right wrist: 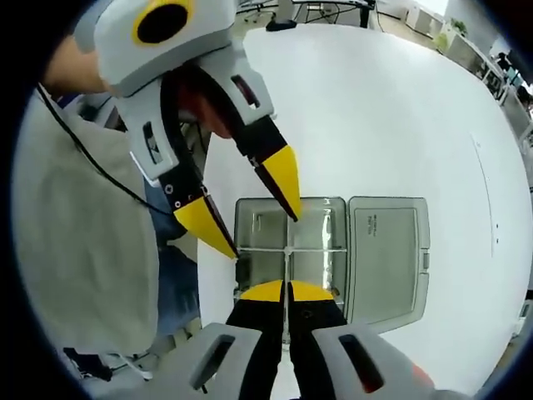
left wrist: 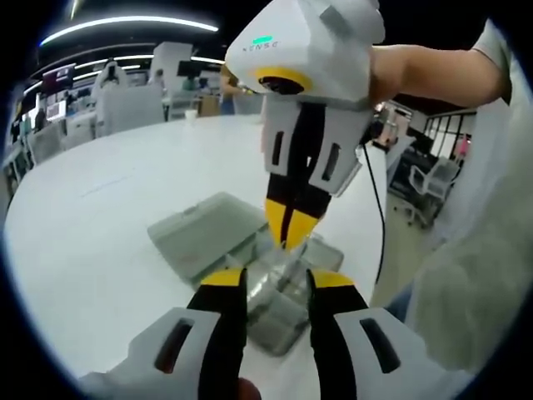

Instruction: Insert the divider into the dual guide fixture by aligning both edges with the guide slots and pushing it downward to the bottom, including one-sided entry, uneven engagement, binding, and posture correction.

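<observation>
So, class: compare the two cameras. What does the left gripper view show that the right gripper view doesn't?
Left gripper view offers the room: ceiling lights, office chairs. Right gripper view offers a top-down look: the printing on the open lid and the thin divider gripped by the right claw. Both share the white table, the clear box, the open left claw and the shut right claw.

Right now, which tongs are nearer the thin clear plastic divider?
Right. The right tongs are shut on the thin clear plastic divider; the left tongs hang open close by, not gripping it.
</observation>
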Demonstrator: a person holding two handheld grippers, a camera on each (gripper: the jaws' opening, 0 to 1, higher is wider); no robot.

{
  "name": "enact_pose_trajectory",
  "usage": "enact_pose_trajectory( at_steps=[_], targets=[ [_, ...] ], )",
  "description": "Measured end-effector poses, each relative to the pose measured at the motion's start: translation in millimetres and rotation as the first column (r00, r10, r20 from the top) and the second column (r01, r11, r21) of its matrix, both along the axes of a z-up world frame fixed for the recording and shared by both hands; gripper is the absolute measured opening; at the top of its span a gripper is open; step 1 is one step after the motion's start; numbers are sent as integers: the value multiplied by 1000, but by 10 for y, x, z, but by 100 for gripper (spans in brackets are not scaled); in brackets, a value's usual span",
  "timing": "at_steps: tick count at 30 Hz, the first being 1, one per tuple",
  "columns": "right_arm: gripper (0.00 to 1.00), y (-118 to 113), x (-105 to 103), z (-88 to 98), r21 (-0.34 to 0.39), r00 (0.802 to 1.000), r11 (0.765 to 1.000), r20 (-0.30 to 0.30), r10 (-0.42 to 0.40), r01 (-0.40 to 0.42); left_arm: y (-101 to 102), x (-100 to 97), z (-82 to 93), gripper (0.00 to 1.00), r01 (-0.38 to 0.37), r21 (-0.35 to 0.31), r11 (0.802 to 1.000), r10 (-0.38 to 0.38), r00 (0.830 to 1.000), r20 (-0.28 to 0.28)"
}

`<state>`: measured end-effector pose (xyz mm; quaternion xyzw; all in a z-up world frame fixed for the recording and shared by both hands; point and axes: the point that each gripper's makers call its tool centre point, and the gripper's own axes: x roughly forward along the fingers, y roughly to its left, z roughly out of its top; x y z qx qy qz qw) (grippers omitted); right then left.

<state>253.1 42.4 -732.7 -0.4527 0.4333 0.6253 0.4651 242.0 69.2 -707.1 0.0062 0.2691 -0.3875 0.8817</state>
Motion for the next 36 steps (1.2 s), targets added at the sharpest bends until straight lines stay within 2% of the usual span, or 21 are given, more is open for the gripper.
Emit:
enact_pose_trajectory(
  at_steps=[23, 24, 32, 33, 34, 36],
  targets=[
    [0, 35, 1, 32, -20, 1000, 1000, -7, -9, 9, -1, 18, 16, 26, -2, -8, 1000, 3, 1000, 2],
    [0, 36, -2, 34, -29, 999, 999, -20, -31, 30, 1, 21, 13, 26, -3, -8, 1000, 3, 1000, 2],
    [0, 16, -13, -4, -26, 1000, 1000, -10, 5, -5, 8, 31, 23, 25, -4, -8, 1000, 4, 1000, 4],
    [0, 54, 6, -15, 2, 998, 998, 5, 65, -65, 8, 30, 21, 25, -4, -8, 1000, 4, 1000, 3],
    [0, 18, -16, -10, -18, 1000, 1000, -6, 24, -24, 6, 28, 20, 25, -3, -8, 1000, 3, 1000, 2],
    [0, 33, -14, -10, -16, 1000, 1000, -11, 7, -7, 5, 27, 11, 25, -1, -5, 1000, 1, 1000, 1]
  ],
)
